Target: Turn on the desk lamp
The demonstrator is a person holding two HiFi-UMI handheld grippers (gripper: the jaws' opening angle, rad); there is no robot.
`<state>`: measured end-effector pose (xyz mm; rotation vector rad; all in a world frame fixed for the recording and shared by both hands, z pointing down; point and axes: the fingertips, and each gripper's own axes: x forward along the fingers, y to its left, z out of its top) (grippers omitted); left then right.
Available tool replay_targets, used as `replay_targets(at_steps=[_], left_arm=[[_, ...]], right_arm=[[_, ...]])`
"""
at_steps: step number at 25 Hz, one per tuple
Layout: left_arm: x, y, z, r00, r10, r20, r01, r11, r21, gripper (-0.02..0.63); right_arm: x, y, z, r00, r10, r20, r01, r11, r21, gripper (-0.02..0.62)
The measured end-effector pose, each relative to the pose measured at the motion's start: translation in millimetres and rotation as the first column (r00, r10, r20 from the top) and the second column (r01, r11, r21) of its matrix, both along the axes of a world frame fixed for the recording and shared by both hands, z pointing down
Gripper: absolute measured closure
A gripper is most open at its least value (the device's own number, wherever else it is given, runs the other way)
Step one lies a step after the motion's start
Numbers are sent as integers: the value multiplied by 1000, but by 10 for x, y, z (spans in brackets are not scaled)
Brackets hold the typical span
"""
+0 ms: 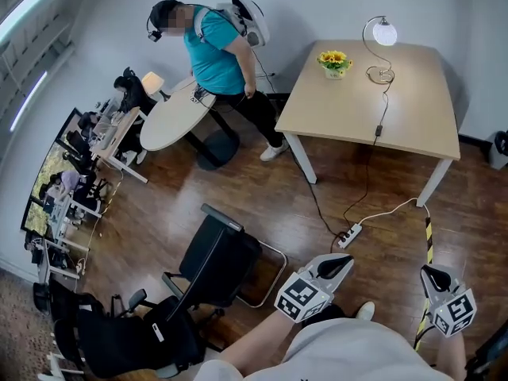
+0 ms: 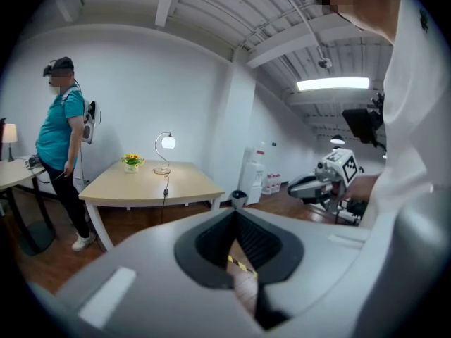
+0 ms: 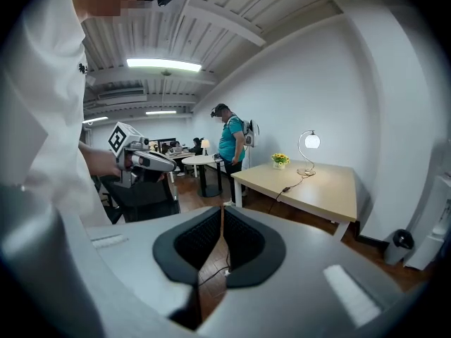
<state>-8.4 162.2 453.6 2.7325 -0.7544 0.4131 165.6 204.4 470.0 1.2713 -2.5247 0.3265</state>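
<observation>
The desk lamp point(image 1: 384, 32), a thin curved stem with a round globe that looks bright white, stands at the far side of the light wooden table point(image 1: 413, 113). Its cord carries an inline switch point(image 1: 379, 130) and runs off the table's front edge. The lamp point(image 2: 167, 143) shows small and far off in the left gripper view, and the lamp point(image 3: 310, 141) likewise in the right gripper view. My left gripper point(image 1: 337, 265) and right gripper point(image 1: 432, 275) are held low near my body, well short of the table. Both are shut with nothing between them.
A pot of yellow flowers point(image 1: 334, 62) sits left of the lamp. A power strip point(image 1: 350, 235) lies on the wood floor before the table. A black office chair point(image 1: 214, 264) stands at my left. A person in a teal shirt point(image 1: 218, 54) stands by a round table point(image 1: 178, 113).
</observation>
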Motion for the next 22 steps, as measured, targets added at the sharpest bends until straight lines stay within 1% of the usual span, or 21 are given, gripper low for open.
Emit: replay_targets(at_steps=[4, 8, 11, 14, 19, 22], left_arm=[[-65, -48, -106, 1000, 30, -1, -30, 998, 49, 586], [-261, -21, -231, 999, 54, -6, -53, 996, 74, 586], [-456, 38, -200, 998, 59, -9, -58, 996, 61, 586], [-570, 39, -157, 998, 58, -15, -57, 997, 54, 586], [-653, 65, -157, 996, 81, -28, -79, 995, 55, 586], [-704, 72, -153, 995, 93, -35, -91, 995, 42, 586]], right_arm=[[-129, 8, -129, 1000, 20, -1, -20, 1000, 16, 581], [-399, 8, -247, 1000, 14, -10, -13, 999, 41, 580], [-623, 25, -291, 1000, 1, -24, 0, 999, 48, 580], [-741, 38, -303, 999, -3, -47, 5, 999, 44, 580], [-855, 63, -303, 997, 9, -71, -7, 999, 33, 580], [-937, 51, -298, 996, 10, -84, -7, 1000, 30, 580]])
